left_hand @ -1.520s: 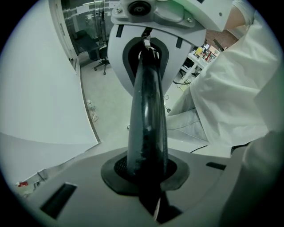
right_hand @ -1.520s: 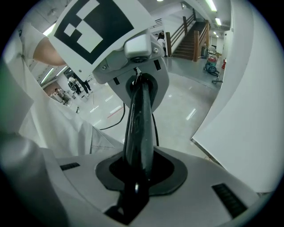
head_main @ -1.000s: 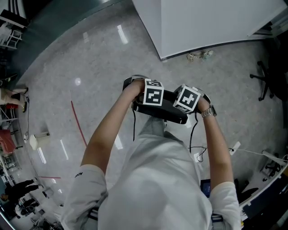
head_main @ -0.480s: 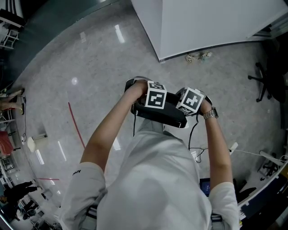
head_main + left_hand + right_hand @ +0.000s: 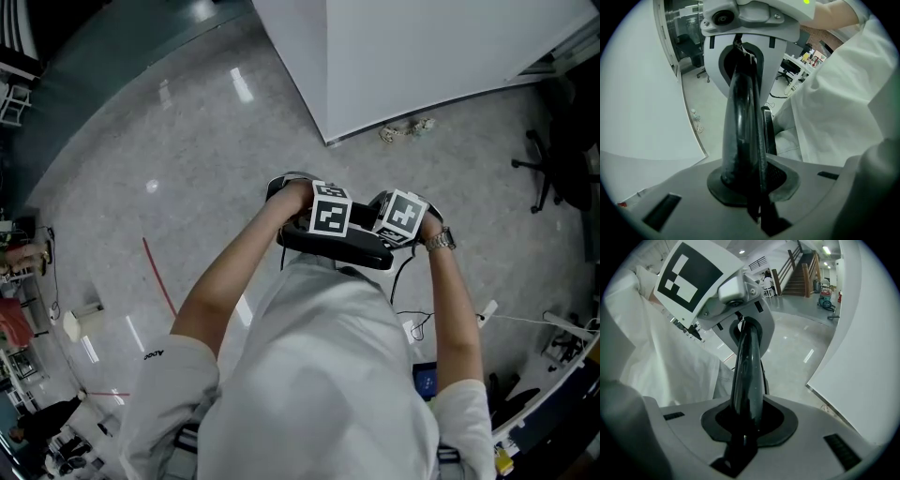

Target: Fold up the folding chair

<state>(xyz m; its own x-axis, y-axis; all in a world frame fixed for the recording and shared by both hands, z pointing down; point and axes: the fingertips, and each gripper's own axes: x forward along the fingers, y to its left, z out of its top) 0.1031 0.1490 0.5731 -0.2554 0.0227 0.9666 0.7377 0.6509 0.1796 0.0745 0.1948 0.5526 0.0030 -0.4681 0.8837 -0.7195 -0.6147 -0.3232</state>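
1. The person, in a white short-sleeved top (image 5: pixel 319 375), stands over a grey speckled floor (image 5: pixel 187 131). Both bare forearms reach forward and down with bent elbows and meet in front of the waist.
2. The folding chair (image 5: pixel 351 248) is held off the floor, close against the person's front, between the two hands. The head view shows only a black, slightly curved bar of it lying crosswise. The rest is hidden under the grippers and the body, so how far it is folded cannot be told.
3. The left hand (image 5: pixel 292 195) and the right hand (image 5: pixel 427 223), which wears a wristwatch (image 5: pixel 439 240), each wrap a gripper from the outer side. The left marker cube (image 5: pixel 330 212) and the right marker cube (image 5: pixel 401 213) sit side by side above the bar, almost touching.
4. The left gripper (image 5: pixel 747 187) points steeply down. Its jaws are clamped on a glossy black tube (image 5: pixel 740 122) of the chair, which runs straight from them into the other gripper's mouth.
5. The right gripper (image 5: pixel 745 423) also tilts down, and its jaws are clamped on the same tube. The other gripper sits at the tube's far end.
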